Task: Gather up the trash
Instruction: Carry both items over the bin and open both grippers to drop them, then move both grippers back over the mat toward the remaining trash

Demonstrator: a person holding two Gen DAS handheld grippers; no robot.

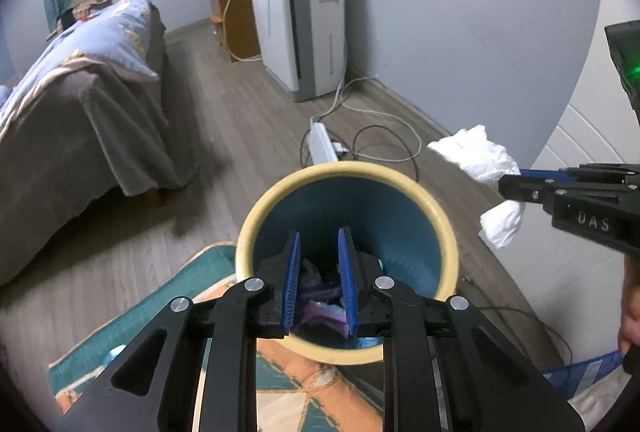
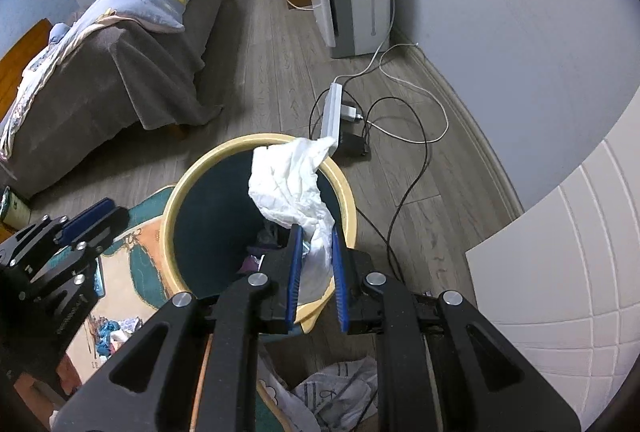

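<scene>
A round bin (image 1: 348,168) with a yellow rim and a blue inside stands on the floor, with purple and grey scraps at its bottom. My left gripper (image 1: 319,236) hovers over its near rim, jaws a little apart with nothing between them. In the right wrist view the left gripper (image 2: 100,212) shows at the left of the bin (image 2: 176,200). My right gripper (image 2: 316,230) is shut on a crumpled white paper (image 2: 288,184) that hangs above the bin's far right side. From the left wrist view, the right gripper (image 1: 508,186) and the paper (image 1: 480,156) are to the right of the bin.
A bed (image 1: 80,112) with a grey cover fills the left. A white appliance (image 1: 300,24) stands by the wall, with a power strip (image 1: 322,144) and cables beyond the bin. A patterned rug (image 1: 200,272) lies under it. More crumpled trash (image 2: 340,388) lies near a white panel (image 2: 560,252).
</scene>
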